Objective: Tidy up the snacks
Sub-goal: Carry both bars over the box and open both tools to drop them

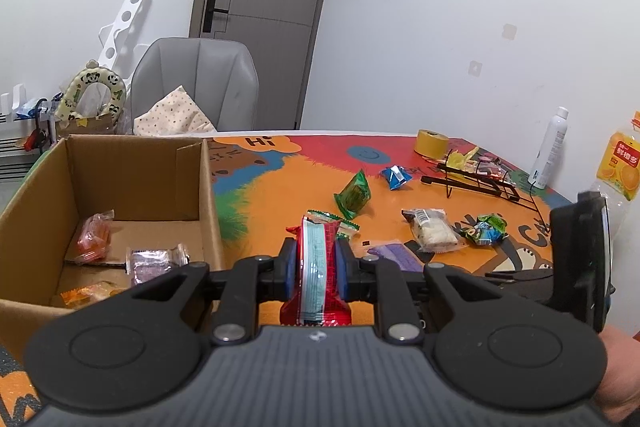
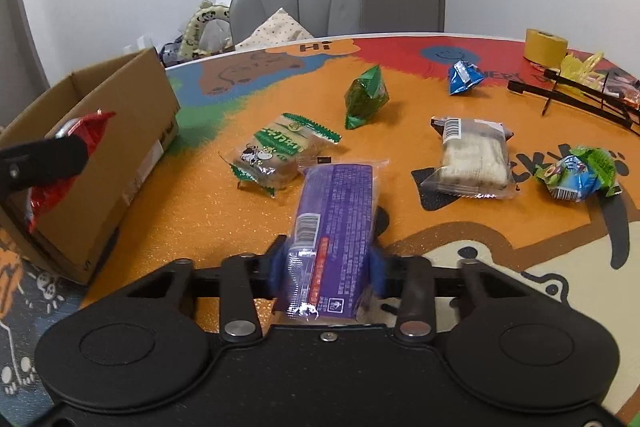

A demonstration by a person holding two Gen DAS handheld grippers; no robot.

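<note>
A bright cartoon-printed surface (image 2: 248,211) is carrying a scatter of wrapped snacks, with a cardboard box (image 1: 132,163) sitting open off to the left of the left gripper's jaws.

The left gripper (image 1: 316,263) is holding its jaws clamped on a red packet (image 1: 318,267), standing on edge between the blue pads and poking out ahead of them. It is looking light, crinkly and slick; the pinch across its flat middle is where it is least likely to slide.

The right gripper (image 2: 330,263) is showing its jaws closed against both sides of a purple packet (image 2: 340,211), taken near its rear end, so most of it is reaching forward beyond the jaws over the surface. The contents are looking soft and squashable, so a light squeeze is suiting it better than a hard one, and a hold nearer the middle would probably droop less.

Ahead of the right jaws, a green-and-white packet (image 2: 280,151) is lying just left, and a clear-wrapped cake (image 2: 474,157) right.
</note>
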